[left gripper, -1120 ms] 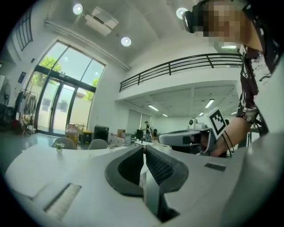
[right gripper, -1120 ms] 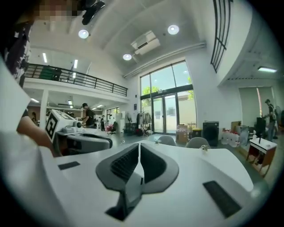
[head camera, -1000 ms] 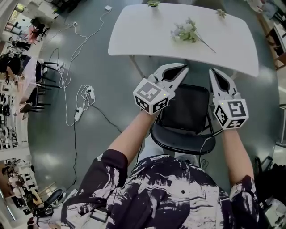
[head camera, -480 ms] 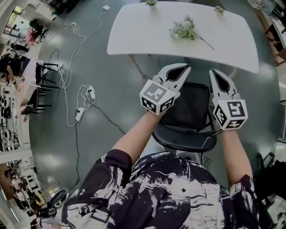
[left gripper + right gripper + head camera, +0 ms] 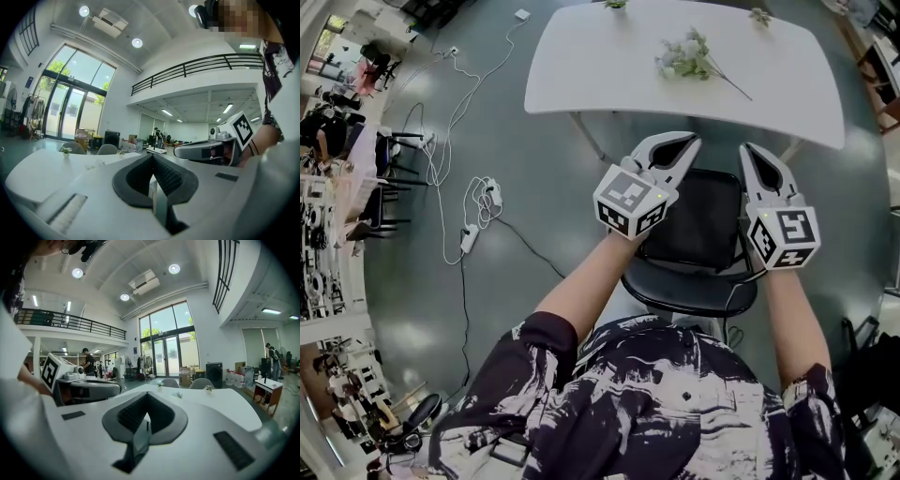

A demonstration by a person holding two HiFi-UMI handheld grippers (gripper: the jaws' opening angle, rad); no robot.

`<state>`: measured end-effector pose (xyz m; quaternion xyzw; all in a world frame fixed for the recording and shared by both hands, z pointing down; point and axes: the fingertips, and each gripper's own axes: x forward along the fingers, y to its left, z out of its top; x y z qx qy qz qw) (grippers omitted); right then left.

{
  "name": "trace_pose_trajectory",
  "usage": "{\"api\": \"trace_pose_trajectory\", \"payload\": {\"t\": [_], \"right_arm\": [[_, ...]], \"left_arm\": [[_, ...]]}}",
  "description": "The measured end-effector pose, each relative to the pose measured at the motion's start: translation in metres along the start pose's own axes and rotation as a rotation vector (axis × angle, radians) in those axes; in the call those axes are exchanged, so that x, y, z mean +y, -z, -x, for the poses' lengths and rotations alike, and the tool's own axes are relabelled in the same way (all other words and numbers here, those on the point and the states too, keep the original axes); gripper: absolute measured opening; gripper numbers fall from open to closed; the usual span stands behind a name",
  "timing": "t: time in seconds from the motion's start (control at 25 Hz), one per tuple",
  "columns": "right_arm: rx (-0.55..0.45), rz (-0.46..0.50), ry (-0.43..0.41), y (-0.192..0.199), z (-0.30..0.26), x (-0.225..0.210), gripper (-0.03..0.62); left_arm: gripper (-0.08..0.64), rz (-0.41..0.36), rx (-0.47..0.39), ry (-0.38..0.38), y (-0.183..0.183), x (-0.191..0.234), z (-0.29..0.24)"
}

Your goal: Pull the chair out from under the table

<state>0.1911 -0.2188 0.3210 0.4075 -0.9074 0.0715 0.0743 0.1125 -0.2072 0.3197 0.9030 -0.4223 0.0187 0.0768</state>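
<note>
Head view, chair [image 5: 692, 234] beneath right claw [image 5: 749, 151]

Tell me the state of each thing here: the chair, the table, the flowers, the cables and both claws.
Chair: upright, facing the table, seat front near the table's edge.
Table: standing, flowers on top.
Flowers: lying flat on the tabletop.
Cables: loose on the floor, partly coiled.
Left claw: shut, empty, held over the chair.
Right claw: shut, empty, held over the chair.
</note>
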Motion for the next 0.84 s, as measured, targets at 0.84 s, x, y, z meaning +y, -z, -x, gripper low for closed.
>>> {"api": "trace_pose_trajectory", "payload": {"t": [0.84], "right_arm": [[0.005, 0.019, -0.003, -0.0042, -0.0012, -0.0002, 0.0]], "left_arm": [[0.005, -0.001, 0.007, 0.005, -0.0037, 0.002, 0.0014]]}}
